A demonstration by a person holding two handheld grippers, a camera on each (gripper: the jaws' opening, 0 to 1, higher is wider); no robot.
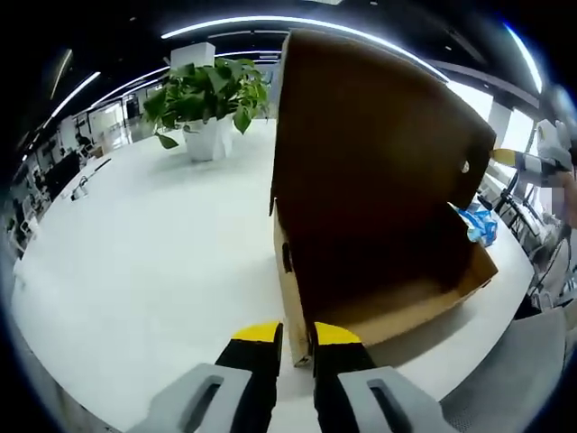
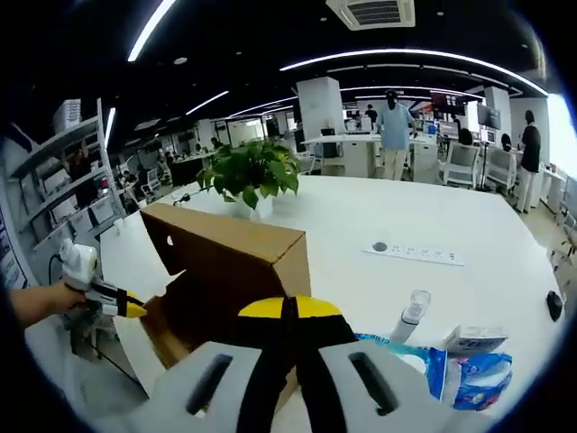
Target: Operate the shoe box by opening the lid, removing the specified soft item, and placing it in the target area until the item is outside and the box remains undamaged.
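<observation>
The brown cardboard shoe box (image 1: 379, 180) stands on the white table (image 1: 144, 271) with its lid raised upright, the dark inside facing me. The part of the tray floor (image 1: 406, 307) that shows is bare. My left gripper (image 1: 297, 347) is shut on the box's near corner edge. From the other side it shows as the left gripper (image 2: 135, 309), held by a hand at the left side of the shoe box (image 2: 225, 271). My right gripper (image 2: 288, 308) is shut with nothing in it, just in front of the box. A blue-white soft pack (image 2: 460, 370) lies on the table beside the box, also seen as the pack (image 1: 478, 225).
A potted plant (image 2: 248, 176) stands behind the box, the same plant (image 1: 212, 104). A white bottle (image 2: 410, 316), a small carton (image 2: 473, 338), a power strip (image 2: 415, 253) and a dark mouse (image 2: 552, 305) lie at the right. People stand at desks far behind.
</observation>
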